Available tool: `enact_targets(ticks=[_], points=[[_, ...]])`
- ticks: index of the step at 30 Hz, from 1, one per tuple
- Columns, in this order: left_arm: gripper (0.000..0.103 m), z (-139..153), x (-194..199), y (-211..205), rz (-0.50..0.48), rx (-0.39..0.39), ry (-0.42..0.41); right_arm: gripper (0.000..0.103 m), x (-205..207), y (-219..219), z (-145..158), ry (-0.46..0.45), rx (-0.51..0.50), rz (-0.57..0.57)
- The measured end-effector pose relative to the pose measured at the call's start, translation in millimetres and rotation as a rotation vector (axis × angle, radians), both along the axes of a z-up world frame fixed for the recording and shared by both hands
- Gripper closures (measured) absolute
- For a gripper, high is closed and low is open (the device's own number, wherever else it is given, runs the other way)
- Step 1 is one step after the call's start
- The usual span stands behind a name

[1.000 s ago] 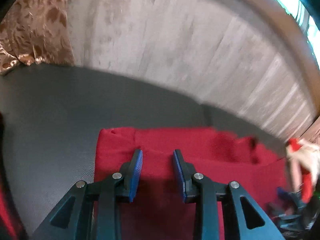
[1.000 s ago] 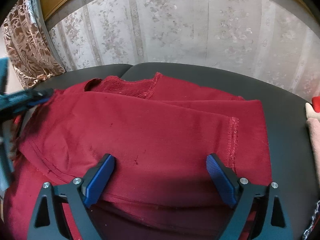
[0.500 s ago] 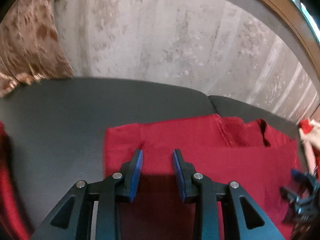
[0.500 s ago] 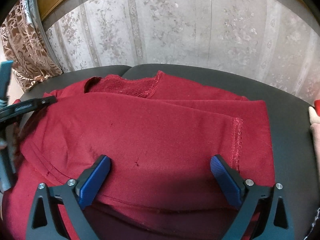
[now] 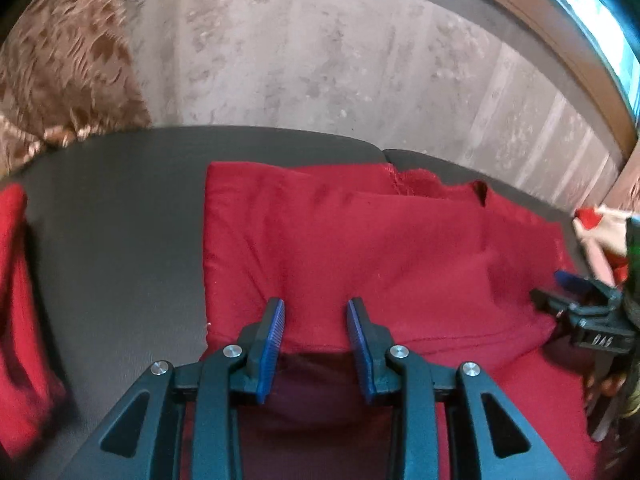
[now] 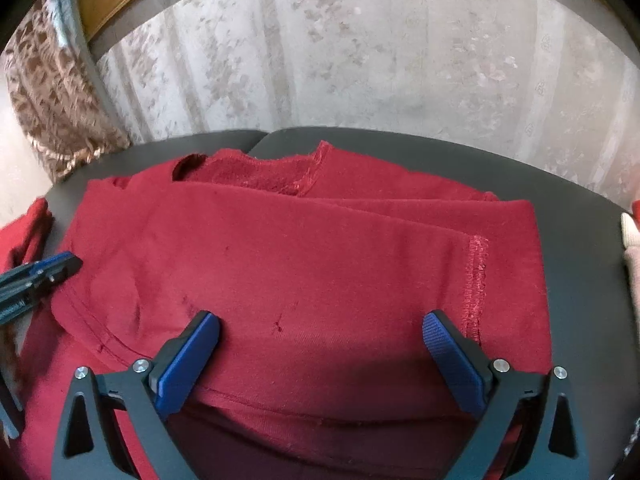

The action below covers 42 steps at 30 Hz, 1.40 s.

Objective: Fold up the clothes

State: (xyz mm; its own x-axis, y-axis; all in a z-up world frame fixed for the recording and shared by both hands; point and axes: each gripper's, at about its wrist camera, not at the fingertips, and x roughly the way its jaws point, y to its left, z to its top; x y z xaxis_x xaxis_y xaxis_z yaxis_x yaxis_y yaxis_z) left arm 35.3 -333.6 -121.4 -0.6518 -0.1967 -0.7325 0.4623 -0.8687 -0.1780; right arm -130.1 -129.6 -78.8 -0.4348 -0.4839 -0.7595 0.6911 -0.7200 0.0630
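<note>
A dark red garment (image 5: pixel 360 248) lies folded in layers on a dark grey padded surface (image 5: pixel 120 220). Its neckline sits at the far side (image 6: pixel 280 176). My left gripper (image 5: pixel 316 308) hangs over the garment's near left part with its jaws opening. The folded hem runs below the gap, and the pads do not press on it. My right gripper (image 6: pixel 320 324) stands wide open over the near middle of the garment (image 6: pixel 320 260), holding nothing. Each view catches the other gripper at its edge: the right gripper (image 5: pixel 576 300) and the left gripper (image 6: pixel 44 272).
Another red cloth (image 5: pixel 16 280) lies at the surface's left edge. A cream and red cloth (image 6: pixel 632 248) sits at the right edge. A brown patterned curtain (image 5: pixel 60 60) and a pale lace curtain (image 6: pixel 360 60) hang behind. Bare grey surface (image 6: pixel 580 240) flanks the garment.
The left gripper has shifted over the garment, which now fills more of its view, and its jaws have spread. The right jaws have widened a little; the garment stays put.
</note>
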Motion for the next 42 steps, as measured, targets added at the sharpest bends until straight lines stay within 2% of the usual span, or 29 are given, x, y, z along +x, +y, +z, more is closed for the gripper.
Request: enact_targets(ticks=[3,5,7,13,17,23,25,27,32,37,42], points=[[0.068,-1,4,-7,0.012,0.039,0.027,0.000,2,0,0,0.004,0.009,0.008],[0.068,2,1,-1,0.012,0.001,0.005,0.000,5,-1,0,0.013,0.021,-0.001],[0.068,8,4,2,0.010,0.000,-0.010,0.000,10,2,0,0.010,0.020,-0.013],[0.068,28,55,11,0.004,-0.003,0.049,0.000,20,18,16,-0.012,0.026,-0.044],[0.068,32,76,24,-0.021,-0.027,0.062,0.000,45,39,31,0.007,-0.040,-0.030],[0.068,39,48,40,-0.081,-0.090,0.058,0.000,49,40,29,0.018,-0.040,-0.046],[0.068,30,29,39,-0.092,-0.104,0.010,0.000,48,32,22,0.036,0.008,-0.028],[0.067,11,16,30,-0.088,-0.074,-0.057,0.000,45,27,9,0.033,0.051,-0.013],[0.065,7,10,9,-0.082,0.002,0.015,0.000,34,24,4,0.036,0.043,-0.007],[0.065,8,-7,-3,-0.063,0.014,0.023,0.000,11,10,3,0.044,0.048,-0.007],[0.065,11,-7,-1,-0.054,0.006,0.019,0.000,11,11,3,0.044,0.034,-0.008]])
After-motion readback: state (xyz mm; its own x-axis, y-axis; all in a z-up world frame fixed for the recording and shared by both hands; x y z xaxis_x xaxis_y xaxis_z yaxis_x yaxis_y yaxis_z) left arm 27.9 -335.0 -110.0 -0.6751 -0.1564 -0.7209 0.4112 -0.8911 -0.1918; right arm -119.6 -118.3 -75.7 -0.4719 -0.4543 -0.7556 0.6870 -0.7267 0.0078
